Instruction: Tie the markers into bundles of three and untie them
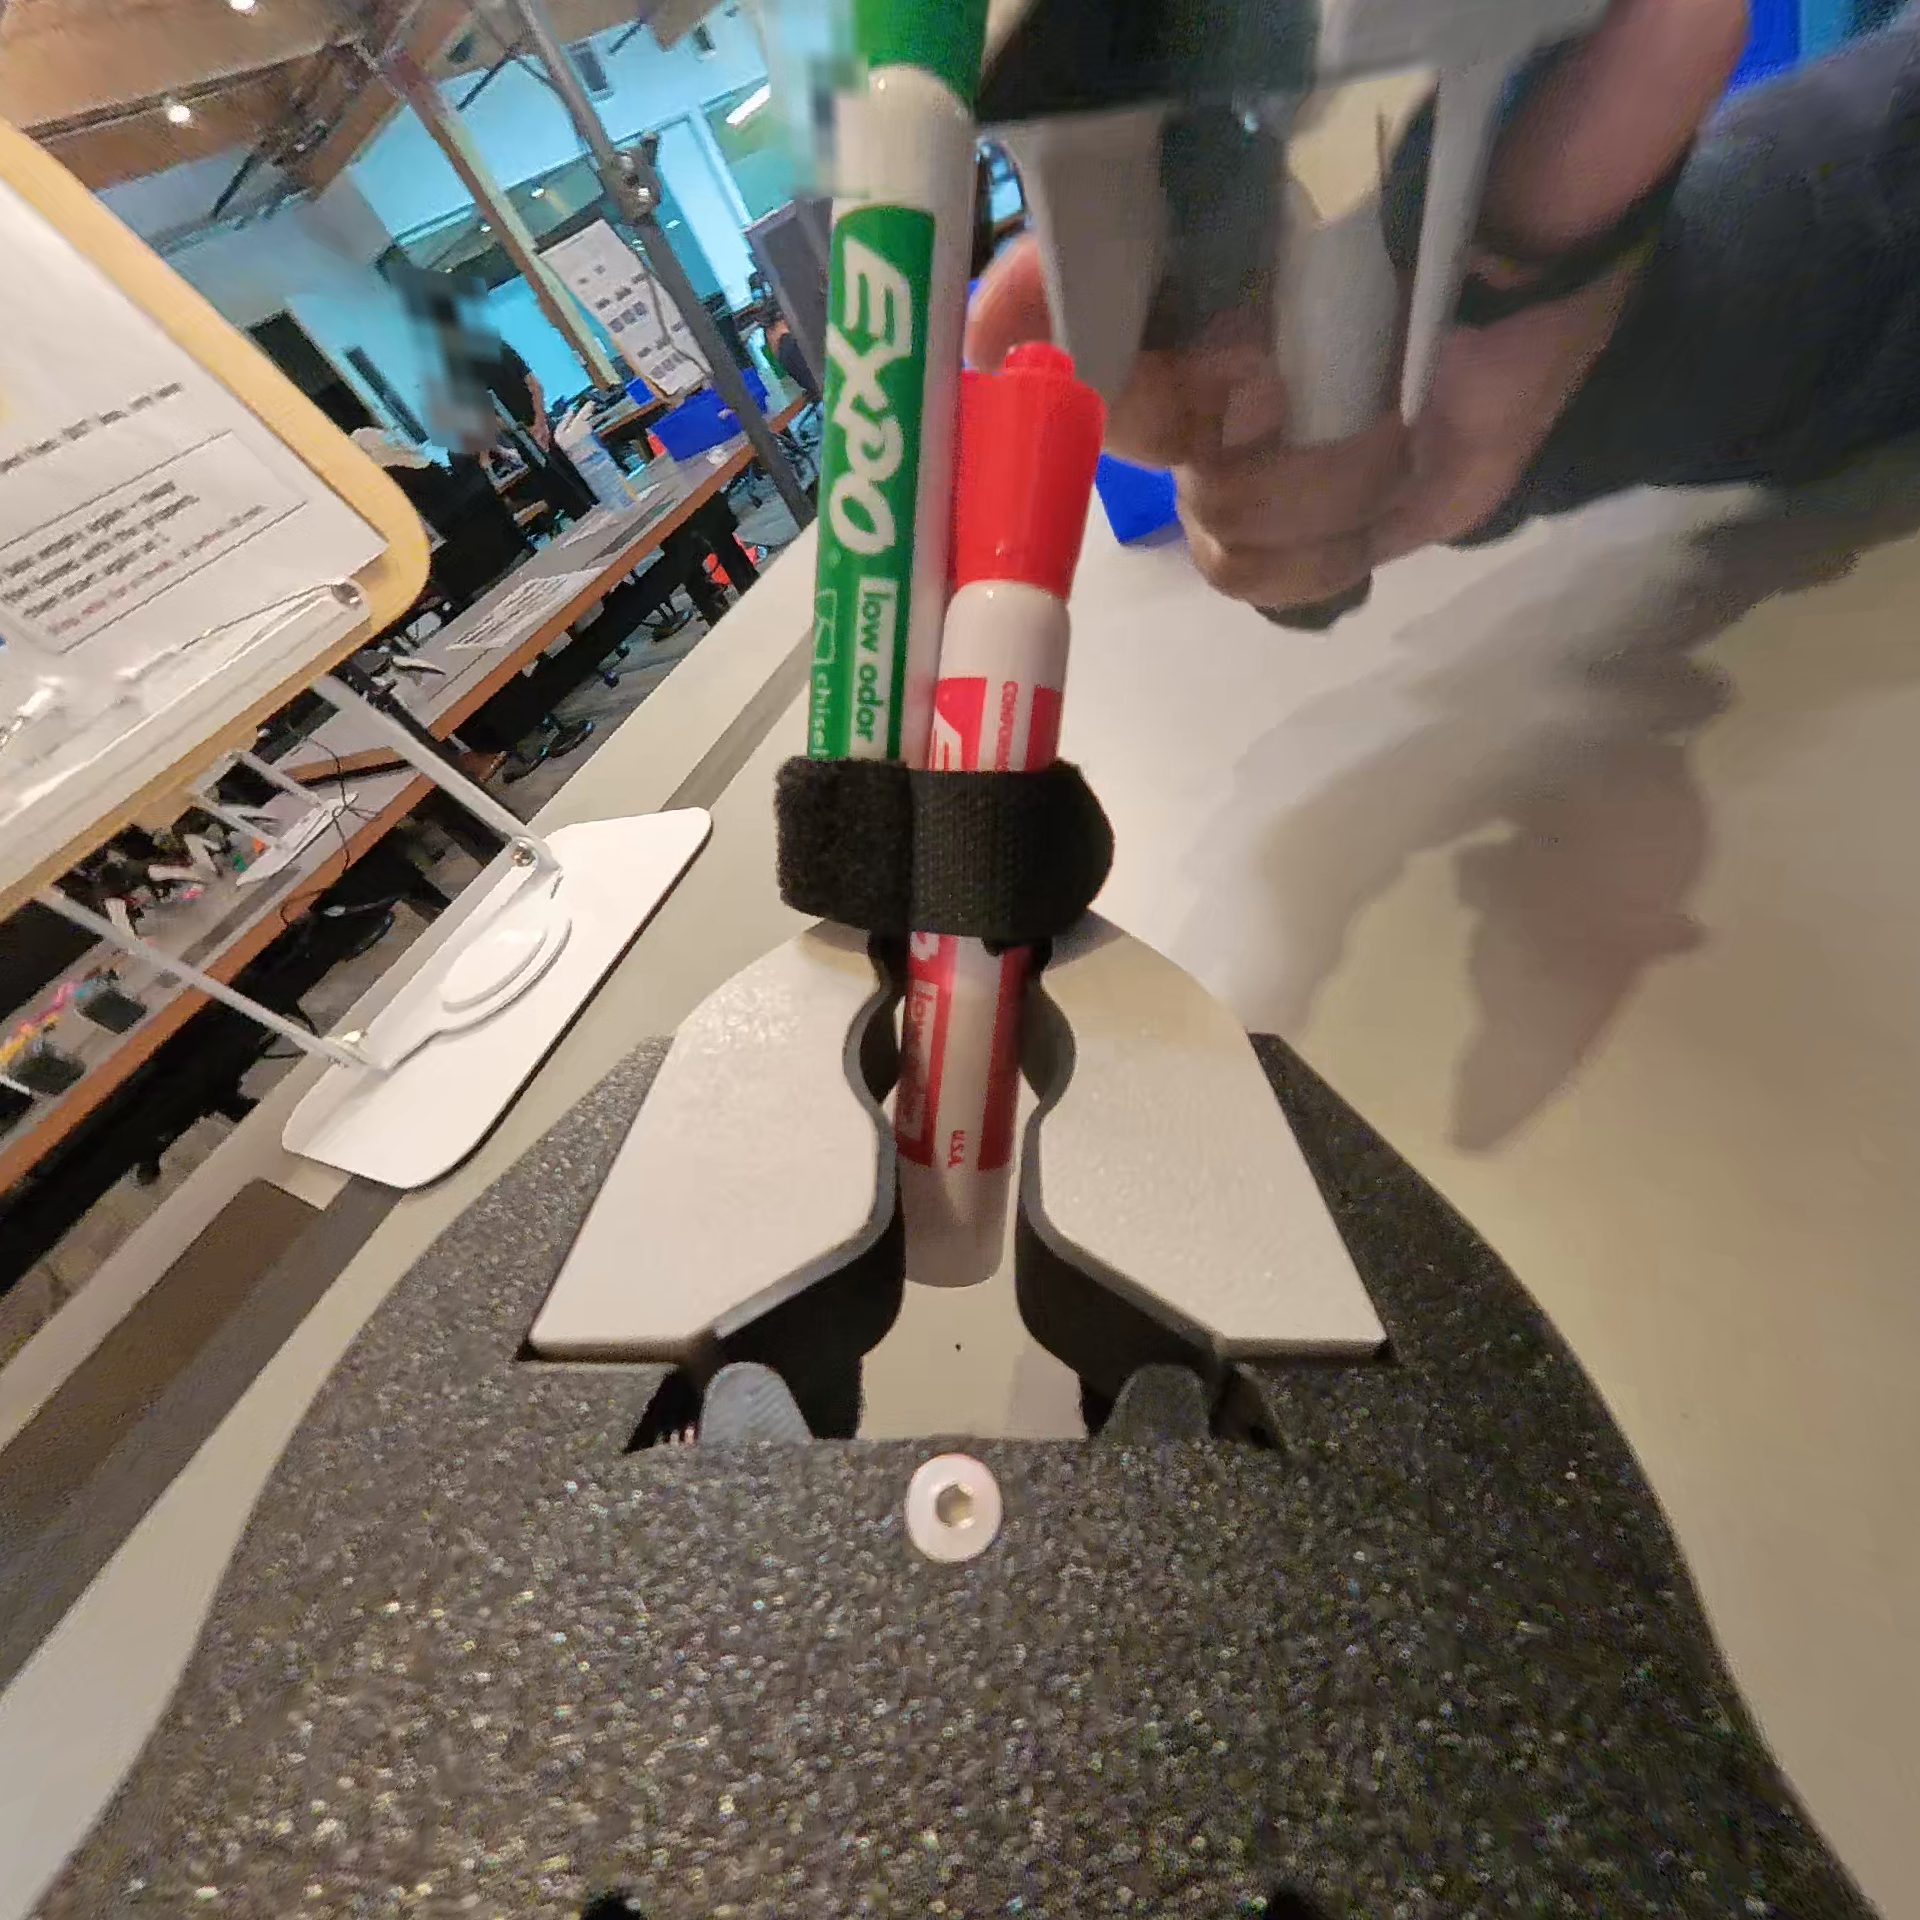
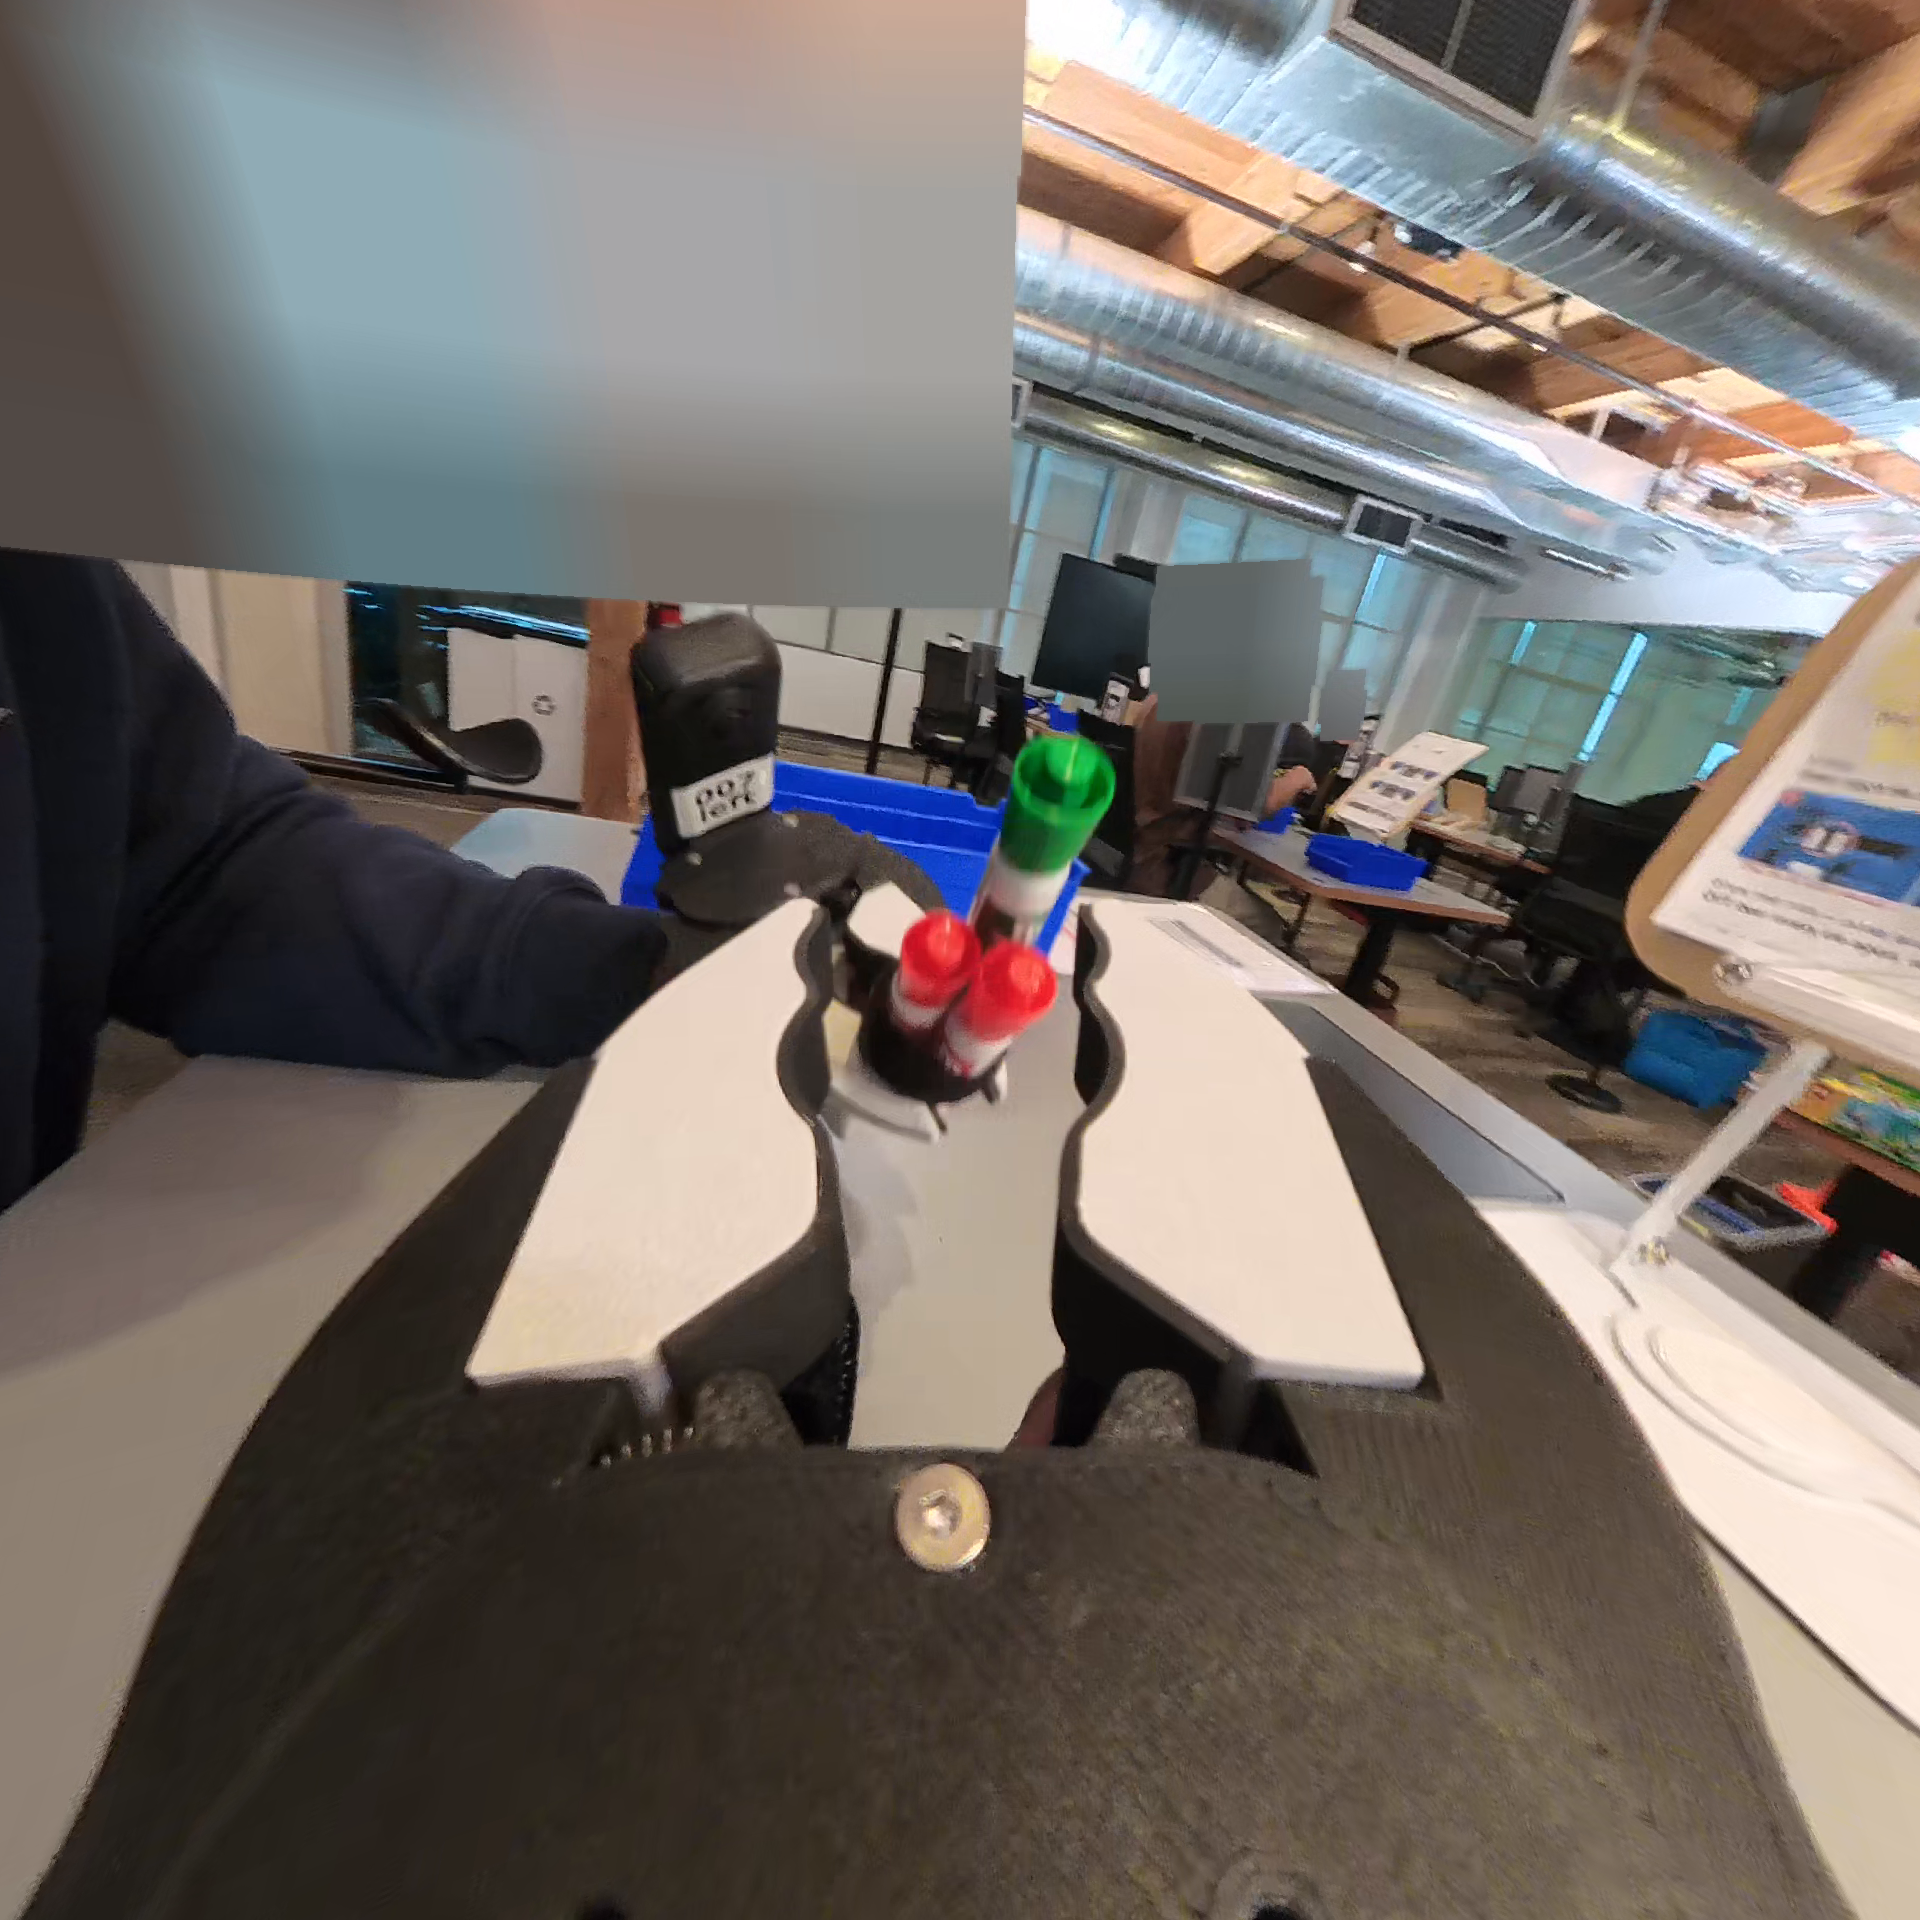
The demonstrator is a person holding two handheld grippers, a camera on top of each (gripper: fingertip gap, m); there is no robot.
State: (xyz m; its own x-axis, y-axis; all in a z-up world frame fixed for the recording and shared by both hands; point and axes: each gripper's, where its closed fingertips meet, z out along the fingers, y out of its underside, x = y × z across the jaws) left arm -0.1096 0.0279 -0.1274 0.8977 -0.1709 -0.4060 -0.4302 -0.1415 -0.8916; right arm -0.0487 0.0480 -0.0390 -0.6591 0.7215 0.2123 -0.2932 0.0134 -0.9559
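Note:
My left gripper (image 1: 956,951) is shut on a bundle of markers and holds it upright above the table. A black velcro strap (image 1: 940,852) wraps the bundle just above the fingertips. A green marker (image 1: 873,468) stands taller than a red marker (image 1: 1013,540). In the right wrist view the bundle shows end on: two red caps (image 2: 935,961) and a green cap (image 2: 1060,800). My right gripper (image 2: 948,920) is open and empty, with the caps just past its fingertips. It appears blurred at the upper right in the left wrist view (image 1: 1268,281).
A tilted document stand (image 1: 156,499) on a white base (image 1: 499,987) stands on the white table (image 1: 1558,1143) to the left; it also shows in the right wrist view (image 2: 1787,831). A blue bin (image 2: 883,821) sits behind the bundle. A dark sleeve (image 2: 260,862) holds the left gripper. About 11 cm separates my left fingertips from my right.

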